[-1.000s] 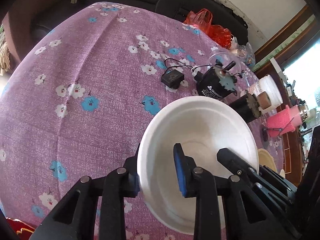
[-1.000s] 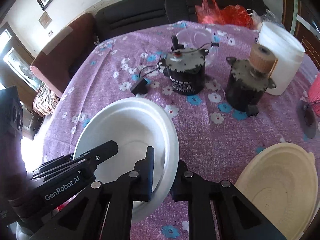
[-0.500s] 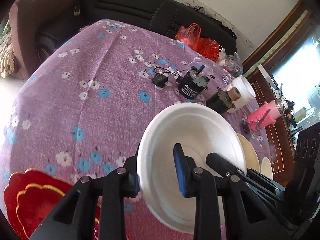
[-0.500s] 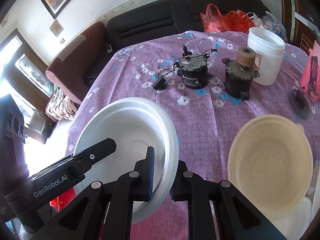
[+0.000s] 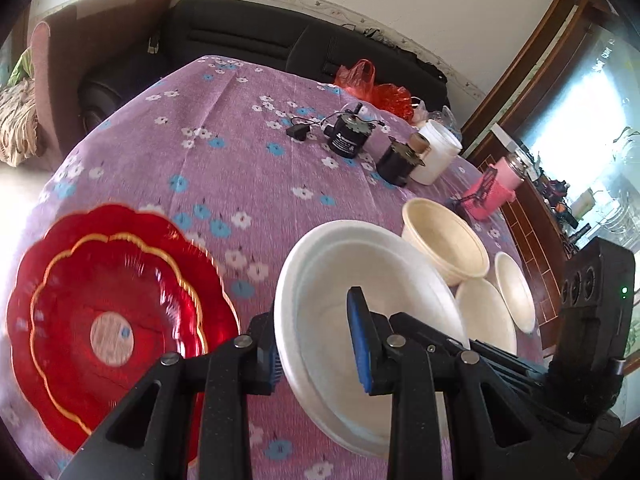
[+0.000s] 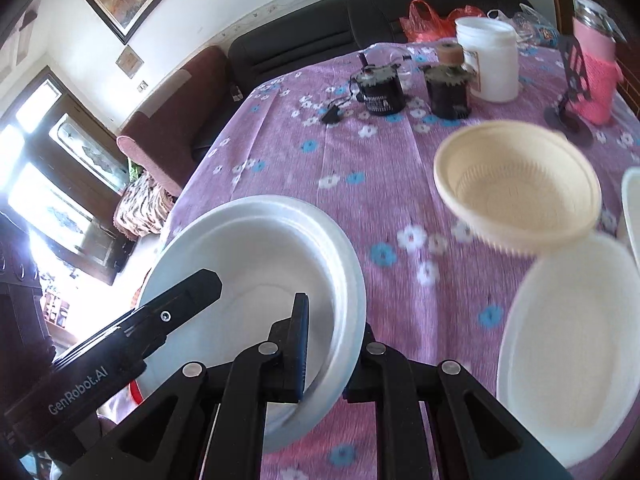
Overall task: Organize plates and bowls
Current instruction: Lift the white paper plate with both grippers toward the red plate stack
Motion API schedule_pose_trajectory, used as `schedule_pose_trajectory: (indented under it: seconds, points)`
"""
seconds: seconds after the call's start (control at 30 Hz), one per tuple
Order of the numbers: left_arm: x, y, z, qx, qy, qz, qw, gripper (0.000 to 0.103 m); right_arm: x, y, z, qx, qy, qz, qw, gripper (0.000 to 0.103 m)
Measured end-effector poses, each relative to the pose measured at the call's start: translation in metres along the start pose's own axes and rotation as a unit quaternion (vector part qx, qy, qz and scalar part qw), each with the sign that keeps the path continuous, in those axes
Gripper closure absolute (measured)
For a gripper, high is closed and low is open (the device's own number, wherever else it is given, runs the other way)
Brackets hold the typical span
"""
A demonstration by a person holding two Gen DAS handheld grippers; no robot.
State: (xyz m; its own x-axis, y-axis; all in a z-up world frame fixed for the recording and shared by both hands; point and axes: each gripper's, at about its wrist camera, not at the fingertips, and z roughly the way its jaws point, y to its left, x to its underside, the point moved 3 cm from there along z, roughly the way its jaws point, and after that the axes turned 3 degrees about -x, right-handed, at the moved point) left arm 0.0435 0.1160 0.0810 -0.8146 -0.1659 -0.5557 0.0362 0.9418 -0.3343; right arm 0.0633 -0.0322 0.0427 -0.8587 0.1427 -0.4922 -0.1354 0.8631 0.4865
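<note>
Gripping the white foam plate [image 5: 360,320] by its left rim above the counter [image 5: 240,168] beside a red plate [image 5: 112,312], the left tool [image 5: 316,344] appears, while the right tool [image 6: 332,356] pinches the plate's right rim near a cream bowl [image 6: 516,192].

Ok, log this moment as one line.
left gripper: shut on white plate | right gripper: same plate | red plate: on table

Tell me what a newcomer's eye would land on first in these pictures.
First the white foam plate, front and centre, pinched on opposite rims by the left gripper and the right gripper. Next the red scalloped glass plate, on the purple floral tablecloth to its left. The cream bowls cluster to its right.
</note>
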Motion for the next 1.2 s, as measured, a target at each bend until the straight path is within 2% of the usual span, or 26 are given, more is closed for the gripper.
schedule_pose_trajectory:
  seconds: [0.2,0.37,0.53,0.9,1.2]
  points:
    - [0.041,0.001,-0.03,0.011,-0.022,-0.001,0.9997,0.076,0.05,-0.004,-0.019,-0.038,-0.011,0.023,0.999,0.089]
    - [0.068,0.009,-0.05,0.0,-0.031,0.006,0.9995,0.076,0.078,0.001,-0.028,-0.068,-0.012,0.036,0.997,0.09]
    - [0.086,0.018,-0.065,-0.014,-0.047,0.014,0.9987,0.076,0.1,0.018,-0.032,-0.072,-0.016,0.013,0.997,0.091]
    - [0.11,0.054,-0.079,-0.019,-0.05,-0.015,0.9984,0.077,0.121,0.042,-0.015,-0.07,-0.002,-0.016,0.997,0.092]
    - [0.115,0.084,-0.1,-0.054,-0.077,-0.029,0.9952,0.077,0.119,0.075,0.006,-0.091,0.013,-0.038,0.995,0.093]
